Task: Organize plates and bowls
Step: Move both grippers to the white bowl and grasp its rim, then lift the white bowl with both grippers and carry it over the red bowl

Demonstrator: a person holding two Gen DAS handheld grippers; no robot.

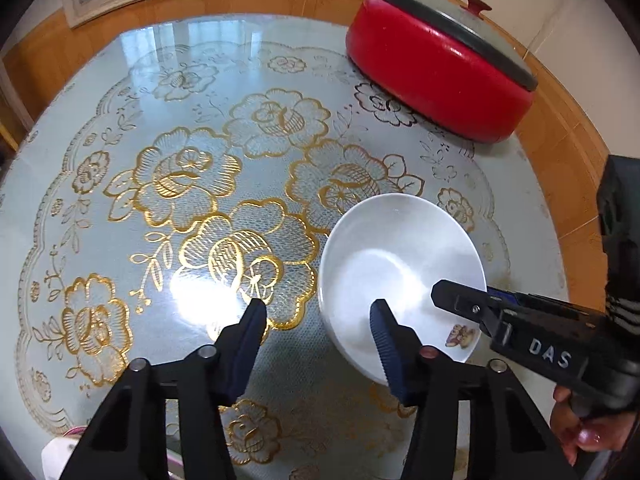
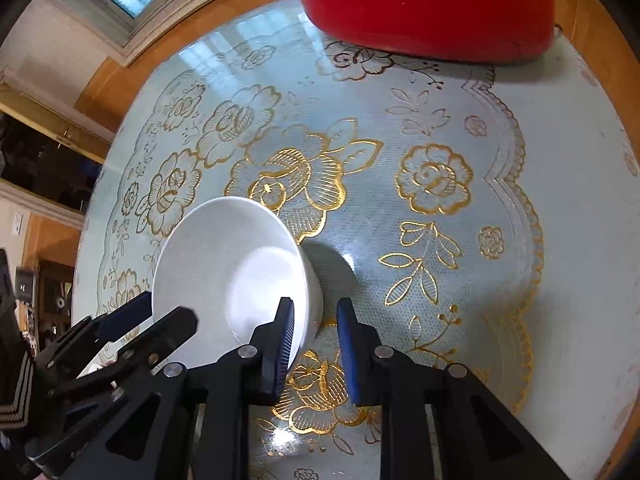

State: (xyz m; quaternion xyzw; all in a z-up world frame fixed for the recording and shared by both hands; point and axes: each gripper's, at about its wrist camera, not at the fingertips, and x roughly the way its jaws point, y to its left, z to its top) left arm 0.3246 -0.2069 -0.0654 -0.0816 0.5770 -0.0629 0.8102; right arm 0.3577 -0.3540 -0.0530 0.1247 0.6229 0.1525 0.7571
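Observation:
A white bowl (image 1: pixel 400 264) (image 2: pixel 224 276) with a small floral decal on its rim stands on the table. My left gripper (image 1: pixel 318 322) straddles its left rim: one blue-padded finger (image 1: pixel 384 344) is inside the bowl and the other hangs over the table, a wide gap between them. My right gripper (image 2: pixel 314 318) straddles the opposite rim. Its left pad (image 2: pixel 282 344) lies against the bowl's inside, while its right pad stands clear of the outer wall. In the left wrist view the right gripper (image 1: pixel 468 296) reaches in from the right.
A red pot with a grey lid (image 1: pixel 440 80) (image 2: pixel 424 8) stands at the far edge. The round table (image 1: pixel 200 184) has a glass top over a gold floral mat and a wooden rim. A white and pink object (image 1: pixel 60 448) lies at the near left.

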